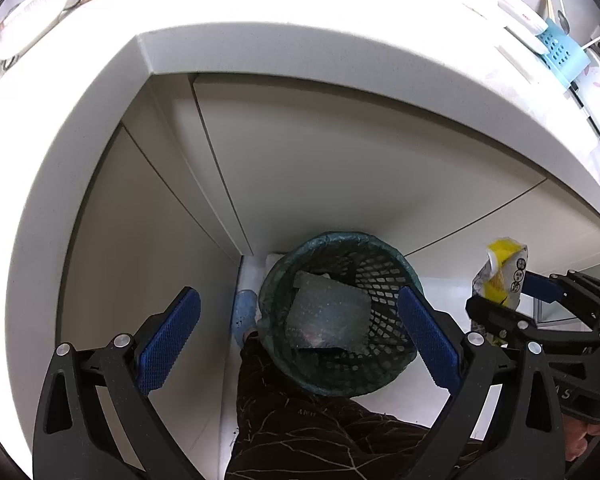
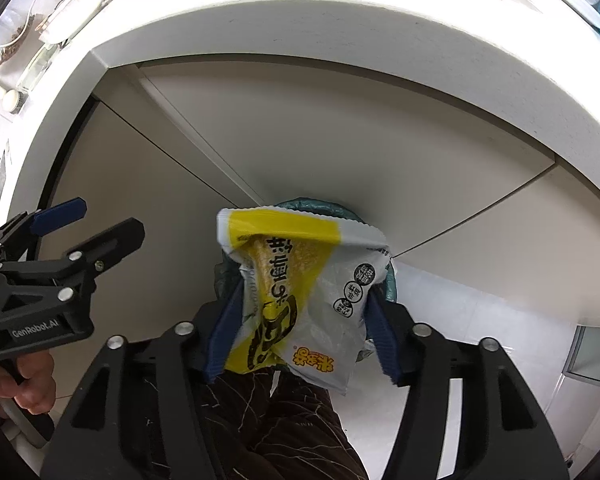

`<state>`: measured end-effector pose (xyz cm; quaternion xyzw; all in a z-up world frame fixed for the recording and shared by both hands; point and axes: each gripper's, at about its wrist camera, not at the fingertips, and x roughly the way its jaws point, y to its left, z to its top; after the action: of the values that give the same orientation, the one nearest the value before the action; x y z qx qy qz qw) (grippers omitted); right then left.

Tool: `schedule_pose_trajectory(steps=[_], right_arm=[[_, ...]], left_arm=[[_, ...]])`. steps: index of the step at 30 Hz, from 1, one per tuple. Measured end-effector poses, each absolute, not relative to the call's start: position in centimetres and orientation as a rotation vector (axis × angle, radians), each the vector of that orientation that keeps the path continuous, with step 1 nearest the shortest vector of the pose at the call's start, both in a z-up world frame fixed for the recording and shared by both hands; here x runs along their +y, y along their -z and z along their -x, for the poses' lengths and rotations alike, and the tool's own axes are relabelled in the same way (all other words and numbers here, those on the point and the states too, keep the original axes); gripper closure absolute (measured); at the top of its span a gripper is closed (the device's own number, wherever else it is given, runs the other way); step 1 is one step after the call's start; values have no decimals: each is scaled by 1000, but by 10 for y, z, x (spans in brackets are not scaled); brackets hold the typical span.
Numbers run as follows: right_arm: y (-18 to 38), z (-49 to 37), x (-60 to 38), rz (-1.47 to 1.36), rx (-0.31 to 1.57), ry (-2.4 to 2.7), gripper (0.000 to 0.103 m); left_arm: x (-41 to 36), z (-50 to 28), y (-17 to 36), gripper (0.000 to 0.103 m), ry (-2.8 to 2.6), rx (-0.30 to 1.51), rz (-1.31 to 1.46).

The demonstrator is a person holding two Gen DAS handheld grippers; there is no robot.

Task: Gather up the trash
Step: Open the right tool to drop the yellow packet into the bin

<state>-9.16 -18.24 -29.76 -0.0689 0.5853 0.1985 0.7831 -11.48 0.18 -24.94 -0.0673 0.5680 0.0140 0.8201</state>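
A round mesh trash bin point(image 1: 380, 276) with a dark green liner stands on the floor below the counter. A clear flat wrapper point(image 1: 328, 312) lies inside it. My left gripper point(image 1: 300, 340) is open and empty, its blue pads either side of the bin from above. My right gripper point(image 2: 300, 328) is shut on a yellow and white snack bag point(image 2: 300, 280), held above the bin's rim point(image 2: 332, 206). The bag point(image 1: 504, 276) and the right gripper point(image 1: 512, 300) also show at the right of the left wrist view. The left gripper point(image 2: 96, 220) shows at the left of the right wrist view.
A white L-shaped counter point(image 1: 260, 48) overhangs beige cabinet doors point(image 1: 340, 160). A blue basket point(image 1: 560, 48) and white dishes sit on the counter at the right. The person's patterned trouser leg point(image 1: 300, 432) and a blue slipper point(image 1: 244, 312) are beside the bin.
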Motion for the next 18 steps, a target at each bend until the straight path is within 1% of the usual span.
schedule_pose_trajectory(steps=[1, 3, 5, 7, 9, 14, 16, 18], right_arm=[[297, 91, -183, 152, 1262, -425, 40], [298, 91, -175, 152, 1263, -427, 38], [297, 90, -174, 154, 1260, -427, 32], [296, 89, -174, 155, 1254, -422, 31], [290, 88, -180, 153, 1242, -408, 27], [256, 86, -197, 122, 1146, -370, 13], [239, 83, -202, 110, 1104, -350, 9], [222, 79, -208, 96, 1068, -335, 8]], left_arm=[[2, 114, 248, 6, -29, 1208, 143], [2, 112, 246, 6, -28, 1205, 146], [3, 111, 244, 6, -30, 1205, 150], [3, 110, 241, 6, -31, 1204, 153], [3, 110, 236, 6, -31, 1199, 151], [2, 107, 211, 6, -33, 1170, 153], [1, 105, 198, 6, -32, 1154, 154], [-1, 102, 183, 6, -29, 1134, 149]])
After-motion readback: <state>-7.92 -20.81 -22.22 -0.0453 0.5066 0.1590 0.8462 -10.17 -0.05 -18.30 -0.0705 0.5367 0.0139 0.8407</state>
